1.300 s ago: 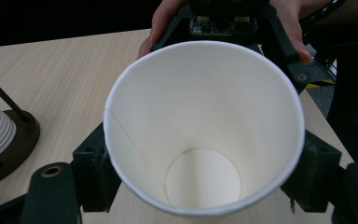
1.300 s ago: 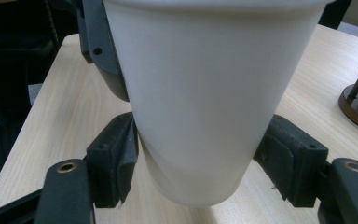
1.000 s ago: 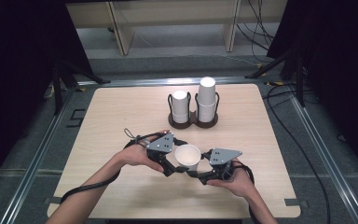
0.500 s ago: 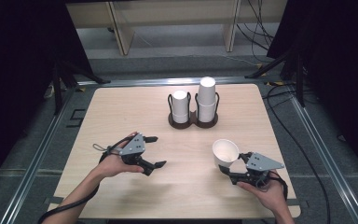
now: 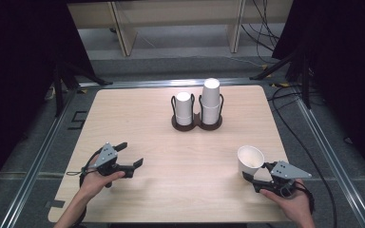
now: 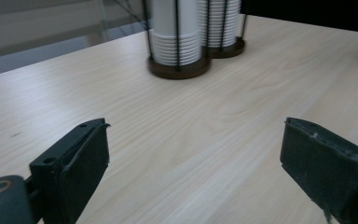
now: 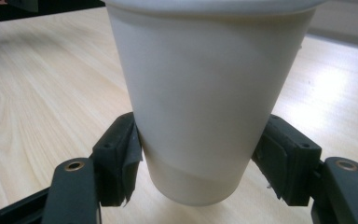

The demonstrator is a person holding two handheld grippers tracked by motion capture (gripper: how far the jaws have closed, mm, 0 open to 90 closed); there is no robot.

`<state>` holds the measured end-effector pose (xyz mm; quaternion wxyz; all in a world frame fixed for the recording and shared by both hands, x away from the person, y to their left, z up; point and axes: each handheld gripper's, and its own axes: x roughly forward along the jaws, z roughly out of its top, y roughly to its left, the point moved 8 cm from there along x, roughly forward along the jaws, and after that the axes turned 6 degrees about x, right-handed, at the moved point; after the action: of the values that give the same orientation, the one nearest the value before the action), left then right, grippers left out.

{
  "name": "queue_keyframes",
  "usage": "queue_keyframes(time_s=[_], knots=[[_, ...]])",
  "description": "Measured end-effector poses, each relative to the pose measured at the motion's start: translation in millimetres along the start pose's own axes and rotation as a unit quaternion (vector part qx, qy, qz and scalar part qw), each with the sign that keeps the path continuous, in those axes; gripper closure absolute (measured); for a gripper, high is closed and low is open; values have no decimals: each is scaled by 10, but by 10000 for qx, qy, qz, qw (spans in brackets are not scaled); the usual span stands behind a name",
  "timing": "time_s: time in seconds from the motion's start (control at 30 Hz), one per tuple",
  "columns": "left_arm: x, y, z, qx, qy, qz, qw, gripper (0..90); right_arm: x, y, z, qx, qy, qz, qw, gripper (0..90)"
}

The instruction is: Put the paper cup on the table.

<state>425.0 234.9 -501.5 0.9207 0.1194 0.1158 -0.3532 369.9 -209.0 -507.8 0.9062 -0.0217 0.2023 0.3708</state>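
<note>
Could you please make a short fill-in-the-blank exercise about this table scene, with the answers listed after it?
1. The right tongs are shut on a white paper ____.
2. The left tongs are open and hold ____.
3. The dark holder at the far side of the table carries ____ stacks of cups.
4. The taller stack stands on the ____ side in the high view.

Answers: cup; nothing; two; right

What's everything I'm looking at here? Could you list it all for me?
paper cup: 1, white, upright near the table's right front, clamped low on its sides
cup stacks: 2, white, upside down in the holder, right one taller
holder: 1, dark wire with brown base, table's far middle
table: 1, light wood
left gripper: 1, black, jaws apart, nothing between them, front left
right gripper: 1, black, closed on the paper cup
hands: 2, each holding a gripper
</note>
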Motion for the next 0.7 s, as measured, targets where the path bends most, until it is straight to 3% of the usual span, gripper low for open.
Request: queue_keyframes(time_s=[0.03, 0.1, 0.13, 0.17, 0.2, 0.27, 0.33, 0.37, 0.4, 0.5, 0.63, 0.67, 0.7], knots=[[-12, 40, -14, -40, -108, 30, 9999, 77, -3, -20, -14, -91, 38, -22, 9999, 350], [-69, 90, -60, -92, -12, 204, 9998, 77, -15, -54, -42, -176, 91, -102, 9998, 350], [-87, 104, -74, -116, -6, 243, 9996, 78, -25, -37, -75, -31, 218, -83, 9997, 350], [-103, 113, -84, -134, 20, 268, 9995, 77, -18, -70, -81, -175, 200, -110, 9996, 350], [-117, 126, -92, -143, 20, 313, 9994, 77, -21, -64, -96, -124, 258, -126, 9995, 350], [-119, 140, -94, -142, -35, 332, 9993, 77, -14, -78, -127, -164, 348, -119, 9992, 350], [-121, 143, -99, -145, -30, 341, 9993, 77, -26, -54, -178, 44, 572, -123, 9983, 350], [-119, 144, -105, -155, -25, 349, 9993, 76, -18, -84, -173, -118, 551, -143, 9983, 350], [-121, 144, -112, -182, 7, 368, 9992, 76, -25, -67, -185, -7, 620, -115, 9980, 350], [-116, 150, -122, -159, 3, 347, 9993, 76, -25, -107, -198, -203, 702, -181, 9972, 348], [-131, 159, -137, -208, 59, 392, 9990, 75, -29, -113, -222, -109, 833, -196, 9963, 344], [-137, 162, -145, -176, 99, 383, 9991, 75, -35, -97, -239, 15, 927, -164, 9956, 342], [-132, 158, -149, -187, 92, 381, 9991, 74, -31, -120, -230, -123, 888, -191, 9958, 339]])
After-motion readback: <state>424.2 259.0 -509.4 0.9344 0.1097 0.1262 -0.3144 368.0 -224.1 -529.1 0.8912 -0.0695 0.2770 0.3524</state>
